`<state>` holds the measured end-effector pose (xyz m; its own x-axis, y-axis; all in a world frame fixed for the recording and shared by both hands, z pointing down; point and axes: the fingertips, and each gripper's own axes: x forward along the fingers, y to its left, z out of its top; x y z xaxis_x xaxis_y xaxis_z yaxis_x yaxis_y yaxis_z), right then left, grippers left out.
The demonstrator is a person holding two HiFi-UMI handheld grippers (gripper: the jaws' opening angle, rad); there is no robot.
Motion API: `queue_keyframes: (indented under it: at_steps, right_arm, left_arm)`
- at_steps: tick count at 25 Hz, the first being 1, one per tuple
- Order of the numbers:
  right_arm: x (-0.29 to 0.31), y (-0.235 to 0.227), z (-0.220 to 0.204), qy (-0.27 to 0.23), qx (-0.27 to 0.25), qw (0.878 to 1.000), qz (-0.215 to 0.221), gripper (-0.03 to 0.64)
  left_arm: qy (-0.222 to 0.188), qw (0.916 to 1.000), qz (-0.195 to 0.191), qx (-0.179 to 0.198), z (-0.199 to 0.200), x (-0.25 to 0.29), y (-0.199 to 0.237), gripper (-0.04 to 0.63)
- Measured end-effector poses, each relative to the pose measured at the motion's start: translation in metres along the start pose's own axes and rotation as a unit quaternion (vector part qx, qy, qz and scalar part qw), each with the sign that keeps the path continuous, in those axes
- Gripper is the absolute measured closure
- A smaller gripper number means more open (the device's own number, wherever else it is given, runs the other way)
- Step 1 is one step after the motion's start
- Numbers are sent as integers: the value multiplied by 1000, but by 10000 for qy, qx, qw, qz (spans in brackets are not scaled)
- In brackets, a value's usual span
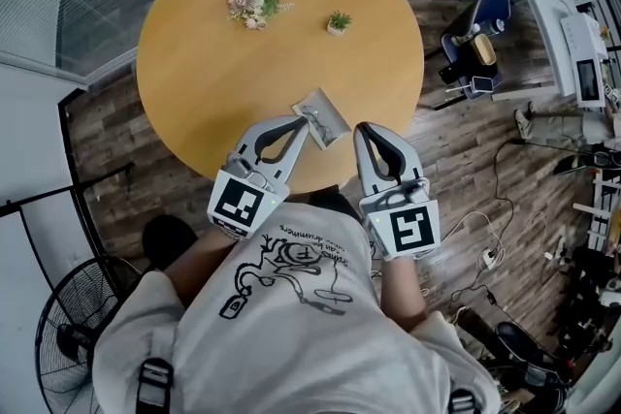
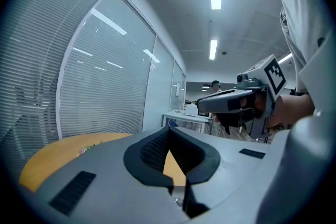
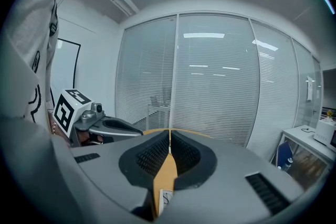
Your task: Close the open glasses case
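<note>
Glasses case (image 1: 322,116), open, at the near edge of the table (image 1: 194,82), between left gripper (image 1: 299,125) and right gripper (image 1: 360,130), both empty with jaws pressed together; risk: a sideways nudge could skid it off the edge.

Table (image 1: 194,63) honey-yellow; glasses case (image 1: 321,116) seemingly pale grey; floor (image 1: 466,160) dark brown planks; shirt (image 1: 291,334) white, black print.
</note>
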<state>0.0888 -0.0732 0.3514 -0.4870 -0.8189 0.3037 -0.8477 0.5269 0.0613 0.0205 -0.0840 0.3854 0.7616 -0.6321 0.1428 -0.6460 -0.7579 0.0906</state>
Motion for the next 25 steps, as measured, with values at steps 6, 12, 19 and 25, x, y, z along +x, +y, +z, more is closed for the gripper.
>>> queue_keyframes:
  at_steps: [6,12,19,25]
  right_arm:
    - [5,-7,-29,333,-58,9994,38,591]
    - [15,-7,-65,592,-8,9982,80,580]
    - [26,-7,-110,948,90,9954,100,569]
    - [36,-16,-138,1108,82,9937,127,566]
  left_arm:
    - [388,9992,6,-58,-38,10,-4,575]
    - [670,9977,-64,-94,-70,17,-4,575]
    - [991,9949,-185,-88,-109,25,-5,575]
    - [1247,9917,-312,-38,-139,34,-5,575]
